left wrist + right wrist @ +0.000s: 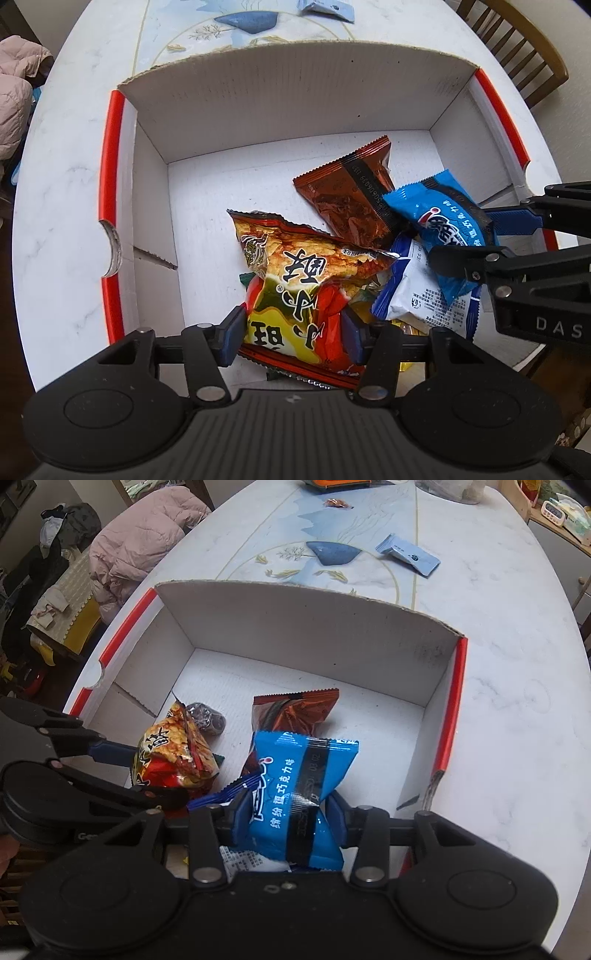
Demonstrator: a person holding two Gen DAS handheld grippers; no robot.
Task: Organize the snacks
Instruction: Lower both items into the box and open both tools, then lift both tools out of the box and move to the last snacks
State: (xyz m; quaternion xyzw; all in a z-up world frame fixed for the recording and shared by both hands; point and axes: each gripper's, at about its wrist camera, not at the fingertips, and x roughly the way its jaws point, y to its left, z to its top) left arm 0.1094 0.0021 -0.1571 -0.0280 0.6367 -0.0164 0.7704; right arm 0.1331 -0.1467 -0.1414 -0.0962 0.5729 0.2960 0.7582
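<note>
A white cardboard box (258, 103) (295, 627) with red edges holds the snacks. My left gripper (293, 332) (159, 775) points down into it, its blue pads pressed on both sides of a red and yellow chips bag (306, 280) (173, 753). To its right, my right gripper (288, 812) (460, 238) pinches a bright blue packet (299, 775) (447, 225) at its waist. A brown foil packet (347, 195) (295, 709) lies flat behind them. A white and blue packet (417, 291) (221, 794) sits under the blue one. A dark wrapped sweet (205, 716) lies by the chips.
The box stands on a marble-look table (498, 664) with a blue painted pattern. A pale blue sachet (408, 555) (325, 7) and a small orange sweet (338, 504) lie beyond the box. A pink jacket (144, 542) hangs at the left; a wooden chair (517, 48) is at the right.
</note>
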